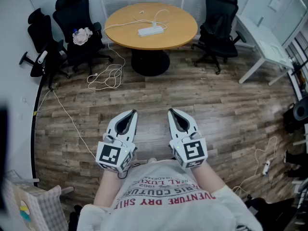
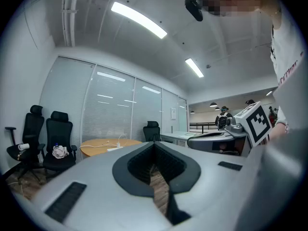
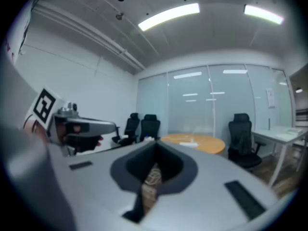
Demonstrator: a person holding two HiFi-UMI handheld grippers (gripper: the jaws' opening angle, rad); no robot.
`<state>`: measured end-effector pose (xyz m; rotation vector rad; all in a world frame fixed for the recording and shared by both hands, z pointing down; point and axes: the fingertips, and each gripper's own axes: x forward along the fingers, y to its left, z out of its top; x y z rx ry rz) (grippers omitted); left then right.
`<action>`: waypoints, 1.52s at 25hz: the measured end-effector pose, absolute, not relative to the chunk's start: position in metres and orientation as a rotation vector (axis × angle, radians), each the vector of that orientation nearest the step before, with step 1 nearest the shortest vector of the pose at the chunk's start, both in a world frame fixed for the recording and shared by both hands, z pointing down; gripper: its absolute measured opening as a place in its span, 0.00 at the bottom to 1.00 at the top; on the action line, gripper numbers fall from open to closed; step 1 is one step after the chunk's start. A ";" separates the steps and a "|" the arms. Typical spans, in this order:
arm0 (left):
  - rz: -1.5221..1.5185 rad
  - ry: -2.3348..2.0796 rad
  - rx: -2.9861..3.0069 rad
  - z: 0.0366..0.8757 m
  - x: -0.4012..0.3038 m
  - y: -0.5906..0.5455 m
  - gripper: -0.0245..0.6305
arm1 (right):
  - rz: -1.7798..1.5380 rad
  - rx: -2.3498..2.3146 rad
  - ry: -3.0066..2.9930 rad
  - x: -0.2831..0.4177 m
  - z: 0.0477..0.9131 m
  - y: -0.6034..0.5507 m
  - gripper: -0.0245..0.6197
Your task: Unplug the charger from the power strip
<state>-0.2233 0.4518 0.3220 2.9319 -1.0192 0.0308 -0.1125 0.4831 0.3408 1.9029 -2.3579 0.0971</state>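
A white power strip (image 1: 151, 31) lies on the round wooden table (image 1: 178, 32) at the far side of the room. A small white charger (image 1: 155, 24) is plugged into it, and its thin cable trails over the tabletop. Both grippers are held close to my body, far from the table. My left gripper (image 1: 132, 113) is shut with nothing in it, and so is my right gripper (image 1: 172, 111). The left gripper view shows the table (image 2: 96, 147) small beyond the shut jaws. In the right gripper view the table (image 3: 202, 142) and power strip (image 3: 188, 144) are distant and blurred.
Two black office chairs (image 1: 77, 23) stand left of the table, one holding a crumpled white cloth (image 1: 82, 35). Another black chair (image 1: 219, 25) stands to the right, beside a white desk (image 1: 262, 40). Loose white cable (image 1: 106, 78) lies on the wood floor.
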 end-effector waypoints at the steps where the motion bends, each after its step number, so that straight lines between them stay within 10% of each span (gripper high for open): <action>1: 0.030 -1.018 2.931 0.324 -0.225 0.452 0.08 | 0.099 1.906 -2.354 -0.114 0.341 0.484 0.08; 38: 0.111 -1.324 2.743 0.359 -0.173 0.302 0.08 | 0.271 1.630 -2.482 -0.041 0.392 0.309 0.08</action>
